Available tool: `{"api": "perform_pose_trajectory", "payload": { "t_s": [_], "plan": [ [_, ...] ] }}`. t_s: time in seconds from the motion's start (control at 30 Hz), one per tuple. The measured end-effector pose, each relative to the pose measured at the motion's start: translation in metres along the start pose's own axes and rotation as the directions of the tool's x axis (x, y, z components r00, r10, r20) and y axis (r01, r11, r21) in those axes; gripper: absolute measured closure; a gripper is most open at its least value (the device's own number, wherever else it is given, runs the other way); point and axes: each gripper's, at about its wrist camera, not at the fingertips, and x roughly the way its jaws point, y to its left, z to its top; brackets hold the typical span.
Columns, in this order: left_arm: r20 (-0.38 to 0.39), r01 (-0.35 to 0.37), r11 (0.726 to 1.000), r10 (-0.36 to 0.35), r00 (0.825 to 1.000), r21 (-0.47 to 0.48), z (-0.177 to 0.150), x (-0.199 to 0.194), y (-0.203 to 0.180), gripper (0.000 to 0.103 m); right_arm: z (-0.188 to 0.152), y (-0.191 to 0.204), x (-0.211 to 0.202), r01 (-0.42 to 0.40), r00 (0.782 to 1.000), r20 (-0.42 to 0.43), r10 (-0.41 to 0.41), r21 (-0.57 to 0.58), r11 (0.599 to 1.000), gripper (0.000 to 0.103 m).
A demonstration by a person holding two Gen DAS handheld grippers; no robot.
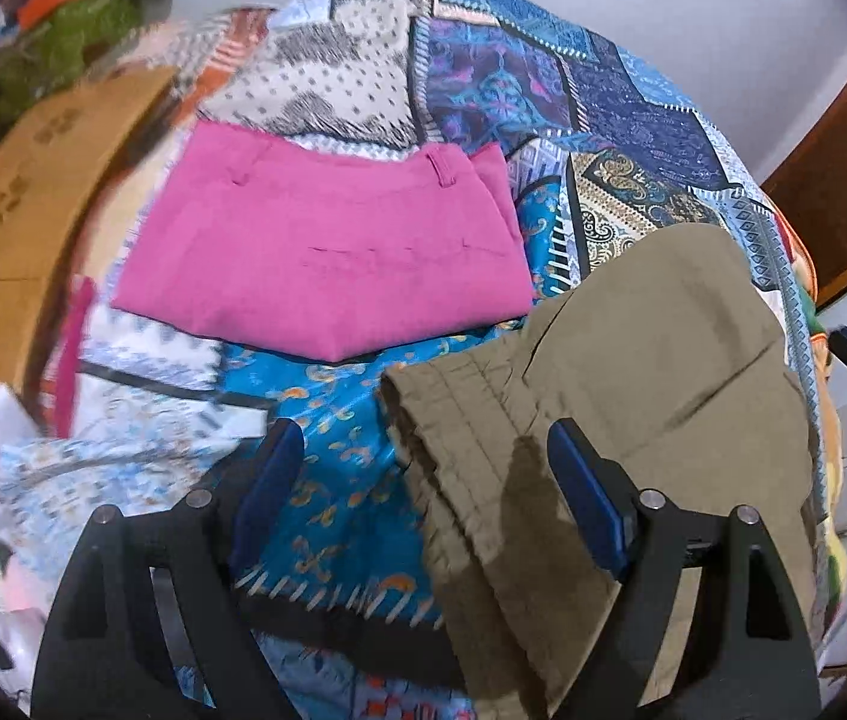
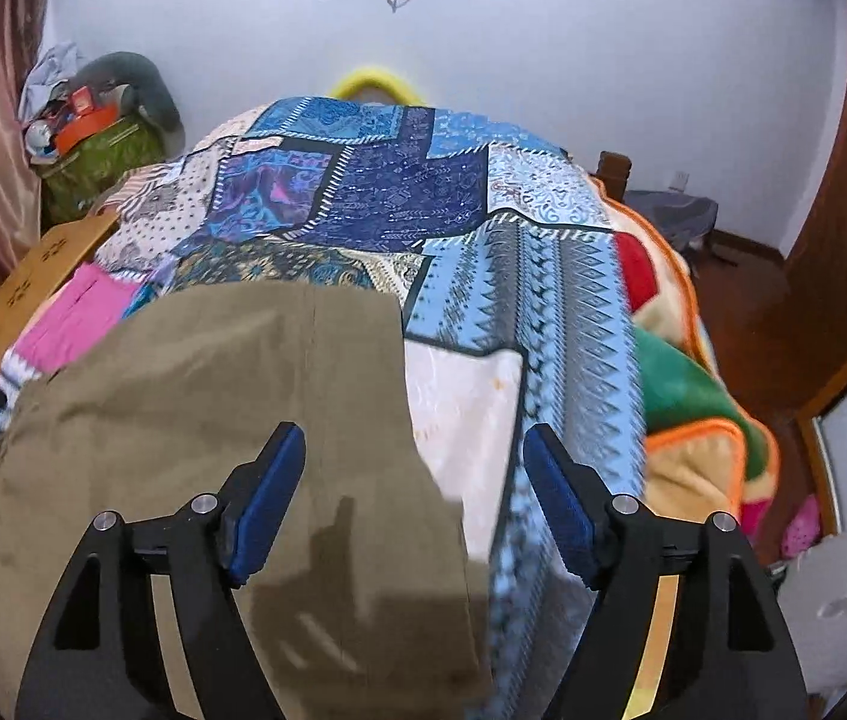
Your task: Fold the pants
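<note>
1. I count two folded pants on the patchwork-printed cotton bedspread (image 1: pixel 363 468): a pink woven pair (image 1: pixel 327 252) to the left, and a khaki twill pair (image 1: pixel 633 360) just right of it, nearer me.
2. The khaki pair's long axis runs from near me toward the far wall.
3. My left gripper (image 1: pixel 423 492) is spread wide over the khaki pair's elasticated edge, holding nothing.
4. My right gripper (image 2: pixel 414 504) gapes above its smooth right edge, also empty.

Bare quilt (image 1: pixel 333 480) lies between pink pants (image 1: pixel 327 252) and khaki pants (image 1: pixel 633 360).
</note>
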Motion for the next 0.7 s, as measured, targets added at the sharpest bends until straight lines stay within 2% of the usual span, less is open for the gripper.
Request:
{"api": "perform_pose_trajectory", "payload": {
  "t_s": [0.03, 0.13, 0.27, 0.43, 0.5, 0.57, 0.6, 0.63, 0.67, 0.7],
  "plan": [
    [-0.013, 0.024, 1.0, -0.024, 1.0, -0.004, 0.002, 0.008, 0.0, 0.019, 0.006, -0.001, 0.014, -0.005, 1.0, -0.006, 0.005, 0.008, 1.0, 0.031],
    [-0.027, 0.037, 0.999, -0.037, 0.999, -0.003, 0.008, 0.021, 0.001, 0.019, 0.017, -0.001, 0.043, 0.004, 0.999, -0.034, -0.004, 0.025, 1.0, 0.031],
    [-0.046, 0.063, 0.998, -0.063, 0.997, 0.007, 0.014, 0.034, 0.001, 0.019, 0.033, 0.001, 0.084, -0.026, 0.998, -0.055, 0.029, 0.052, 0.998, 0.031],
    [-0.066, 0.074, 0.996, -0.071, 0.995, 0.041, 0.013, 0.049, -0.001, 0.021, 0.049, 0.017, 0.117, -0.048, 0.996, -0.069, 0.049, 0.014, 0.999, 0.034],
    [-0.048, 0.08, 0.996, -0.078, 0.996, 0.05, 0.011, 0.047, -0.003, 0.028, 0.049, 0.021, 0.124, -0.062, 0.995, -0.074, 0.062, 0.005, 0.998, 0.043],
    [-0.042, 0.098, 0.994, -0.096, 0.994, 0.046, 0.01, 0.045, -0.005, 0.039, 0.048, 0.023, 0.123, -0.084, 0.995, -0.056, 0.084, -0.002, 0.996, 0.056],
    [-0.035, 0.088, 0.995, -0.086, 0.996, 0.049, 0.01, 0.044, -0.007, 0.039, 0.047, 0.023, 0.122, -0.088, 0.995, -0.053, 0.088, -0.008, 0.996, 0.06],
    [-0.023, 0.07, 0.996, -0.069, 0.997, 0.06, 0.009, 0.042, -0.01, 0.042, 0.045, 0.026, 0.12, -0.086, 0.995, -0.053, 0.084, -0.024, 0.996, 0.075],
    [-0.013, 0.056, 0.996, -0.055, 0.998, 0.073, 0.008, 0.04, -0.014, 0.045, 0.044, 0.027, 0.119, -0.062, 0.997, -0.056, 0.06, -0.04, 0.997, 0.086],
    [-0.004, 0.035, 0.996, -0.035, 0.999, 0.08, 0.008, 0.037, -0.016, 0.046, 0.043, 0.031, 0.117, -0.02, 0.998, -0.055, 0.016, -0.072, 0.997, 0.089]
  ]
}}
